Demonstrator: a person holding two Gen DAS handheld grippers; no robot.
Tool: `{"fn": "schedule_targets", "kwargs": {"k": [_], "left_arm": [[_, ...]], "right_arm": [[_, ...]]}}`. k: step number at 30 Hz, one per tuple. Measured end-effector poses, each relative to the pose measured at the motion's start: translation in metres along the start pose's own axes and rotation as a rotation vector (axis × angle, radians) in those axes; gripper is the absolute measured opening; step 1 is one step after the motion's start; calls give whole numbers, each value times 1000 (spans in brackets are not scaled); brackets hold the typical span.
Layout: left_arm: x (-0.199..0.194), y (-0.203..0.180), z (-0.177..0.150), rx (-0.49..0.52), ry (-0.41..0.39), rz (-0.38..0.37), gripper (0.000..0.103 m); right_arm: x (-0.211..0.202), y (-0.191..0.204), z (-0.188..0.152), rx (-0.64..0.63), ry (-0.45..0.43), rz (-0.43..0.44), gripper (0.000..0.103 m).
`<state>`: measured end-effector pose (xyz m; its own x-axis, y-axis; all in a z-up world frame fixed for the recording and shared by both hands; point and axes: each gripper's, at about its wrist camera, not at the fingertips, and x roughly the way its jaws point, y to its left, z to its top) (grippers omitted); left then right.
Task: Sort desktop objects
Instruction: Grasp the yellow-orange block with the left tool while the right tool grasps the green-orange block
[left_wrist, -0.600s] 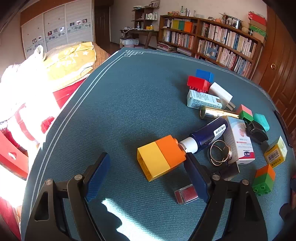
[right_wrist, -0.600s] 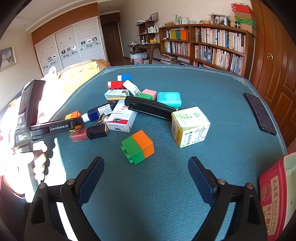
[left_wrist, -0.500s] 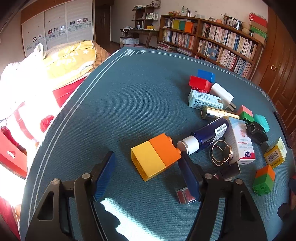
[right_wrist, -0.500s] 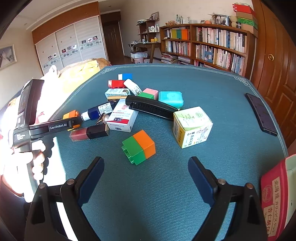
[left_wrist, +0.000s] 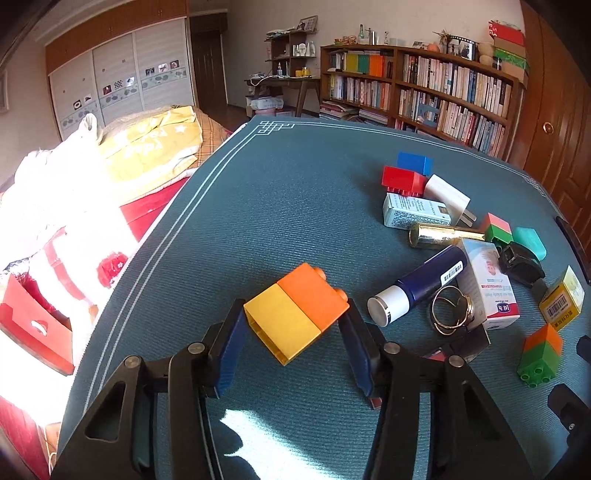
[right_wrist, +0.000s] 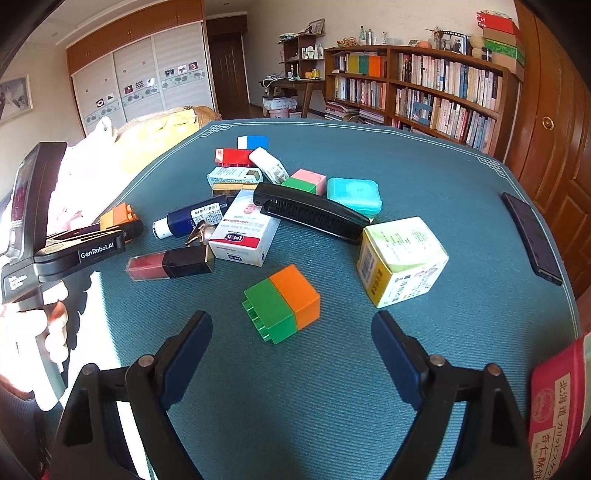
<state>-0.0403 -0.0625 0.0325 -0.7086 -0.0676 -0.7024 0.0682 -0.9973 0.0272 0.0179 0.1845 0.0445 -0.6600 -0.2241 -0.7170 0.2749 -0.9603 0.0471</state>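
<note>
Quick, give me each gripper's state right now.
Left gripper: shut on the yellow-and-orange toy brick block.
Right gripper: open, holding nothing; the green-and-orange toy brick block lies ahead of it.

Harsh blown-out sunlight from the left, hard shadows, fisheye bending, dark corners.

A lived-in home, we judge, part bedroom and part study. We note: long wooden bookshelves (right_wrist: 424, 88) packed with books, a sliding-door wardrobe (right_wrist: 140, 85), a bed with a yellow quilt (left_wrist: 147, 147), a small desk (left_wrist: 284, 85), and a wooden door (right_wrist: 554, 122).
</note>
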Motion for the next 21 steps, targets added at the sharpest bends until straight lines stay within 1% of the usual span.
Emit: {"fn": "schedule_targets", "kwargs": {"k": [3, 9, 11, 13, 16, 18, 21], "left_arm": [[-5, 0, 3, 3, -15, -5, 53], [-8, -2, 2, 5, -15, -26, 53], [-9, -2, 1, 4, -16, -32, 54], [-10, -5, 1, 4, -18, -35, 54], [-12, -9, 1, 5, -21, -38, 54], [-13, -11, 1, 7, -22, -42, 54], [-15, -12, 0, 8, -20, -51, 53]], "right_arm": [[9, 3, 2, -12, 10, -11, 87], [26, 6, 4, -26, 34, -34, 81], [30, 6, 5, -32, 37, -44, 78], [34, 7, 4, -37, 46, -49, 67], [38, 7, 2, -33, 59, -42, 58], [36, 6, 1, -31, 52, -46, 55], [32, 4, 1, -19, 45, -35, 55]]}}
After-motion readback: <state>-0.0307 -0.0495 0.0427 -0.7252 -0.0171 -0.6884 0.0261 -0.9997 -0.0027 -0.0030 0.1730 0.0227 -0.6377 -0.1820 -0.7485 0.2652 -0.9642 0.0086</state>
